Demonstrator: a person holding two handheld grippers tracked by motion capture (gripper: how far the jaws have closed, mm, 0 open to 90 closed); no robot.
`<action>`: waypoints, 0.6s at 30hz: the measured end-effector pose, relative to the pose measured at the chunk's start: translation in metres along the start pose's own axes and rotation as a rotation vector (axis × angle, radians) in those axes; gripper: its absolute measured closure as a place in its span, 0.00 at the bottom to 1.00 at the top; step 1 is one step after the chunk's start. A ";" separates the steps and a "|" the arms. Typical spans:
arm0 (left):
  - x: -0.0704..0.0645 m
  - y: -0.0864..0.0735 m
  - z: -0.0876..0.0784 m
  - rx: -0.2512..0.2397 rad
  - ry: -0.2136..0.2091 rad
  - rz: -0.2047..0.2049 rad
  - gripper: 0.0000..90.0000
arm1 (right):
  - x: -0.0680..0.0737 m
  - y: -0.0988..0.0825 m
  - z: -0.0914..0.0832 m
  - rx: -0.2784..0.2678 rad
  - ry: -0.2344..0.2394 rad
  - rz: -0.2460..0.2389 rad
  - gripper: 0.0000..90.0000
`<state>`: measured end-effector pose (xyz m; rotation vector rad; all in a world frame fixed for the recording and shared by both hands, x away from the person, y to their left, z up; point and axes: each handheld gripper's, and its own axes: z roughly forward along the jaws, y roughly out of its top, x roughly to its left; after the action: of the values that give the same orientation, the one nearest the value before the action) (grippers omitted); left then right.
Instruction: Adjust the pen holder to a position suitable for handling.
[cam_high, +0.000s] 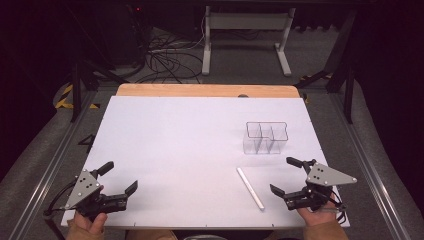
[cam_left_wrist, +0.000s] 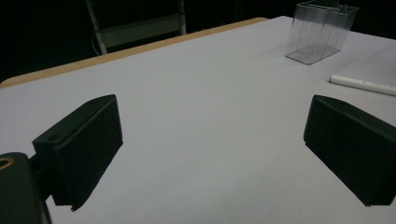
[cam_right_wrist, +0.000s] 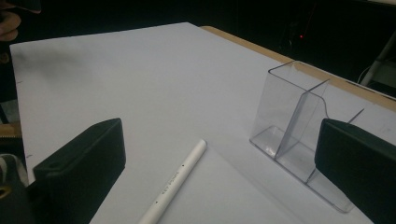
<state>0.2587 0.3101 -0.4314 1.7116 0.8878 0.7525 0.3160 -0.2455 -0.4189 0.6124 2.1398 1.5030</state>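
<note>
A clear holder (cam_high: 266, 137) stands upright on the white desk (cam_high: 190, 145), its compartments bare. A white pen (cam_high: 250, 188) lies flat nearer the person, well apart from the holder. The right tongs (cam_high: 289, 174) are released, just right of the pen; the left tongs (cam_high: 120, 176) are released, far across the desk. The right gripper view shows printing along the pen (cam_right_wrist: 180, 182) and the holder's (cam_right_wrist: 299, 135) inner divider.

Bright even tabletop, dark surroundings
</note>
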 end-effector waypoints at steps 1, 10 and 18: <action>0.000 0.000 0.000 -0.001 -0.001 -0.001 0.06 | -0.001 0.001 -0.001 0.000 0.002 -0.002 0.02; -0.001 0.000 0.001 0.005 0.000 0.003 0.06 | -0.010 0.016 0.002 0.008 -0.005 -0.006 0.02; -0.002 0.000 0.001 0.003 -0.003 0.002 0.06 | -0.012 0.030 0.010 0.030 -0.011 -0.040 0.02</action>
<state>0.2584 0.3084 -0.4316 1.7164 0.8859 0.7501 0.3342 -0.2362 -0.3920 0.5835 2.1574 1.4460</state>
